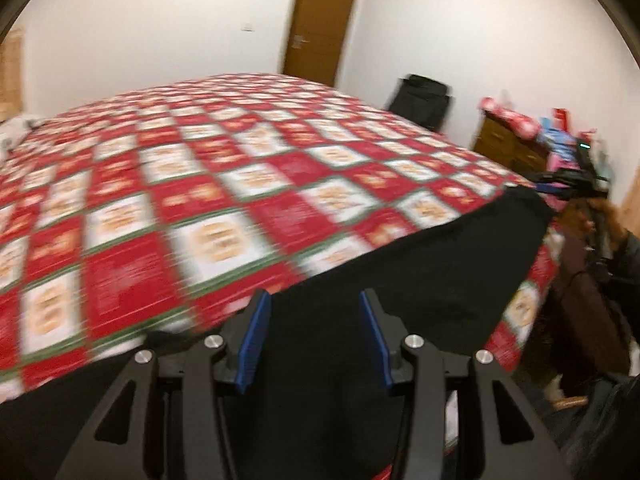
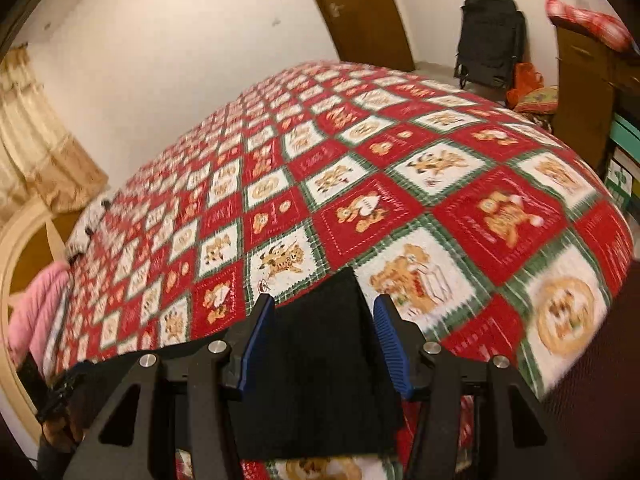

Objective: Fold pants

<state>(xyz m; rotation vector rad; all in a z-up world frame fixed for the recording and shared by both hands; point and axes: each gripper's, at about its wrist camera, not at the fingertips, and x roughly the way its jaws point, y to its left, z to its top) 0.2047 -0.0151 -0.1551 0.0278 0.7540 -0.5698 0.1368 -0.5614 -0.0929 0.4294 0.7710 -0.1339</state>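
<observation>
Black cloth, the pants, lies along the near edge of the bed, spread over the red, white and green checked quilt that covers it. In the left wrist view the pants run as a dark band from the near left corner of the bed up toward its right edge, where the right tongs and a person's hand show at the far end of the cloth.

The left tongs hang over the pants with the blue pads spread and apart from the cloth; nothing is pinched between them. That view is blurred.

In the right wrist view the right tongs stand half spread with a folded flap of the pants lying between the blue pads; whether the pads press on it I cannot tell.

Beyond the far side of the bed stand a brown door and a black bag. A wooden dresser stands off the bed's right side.
</observation>
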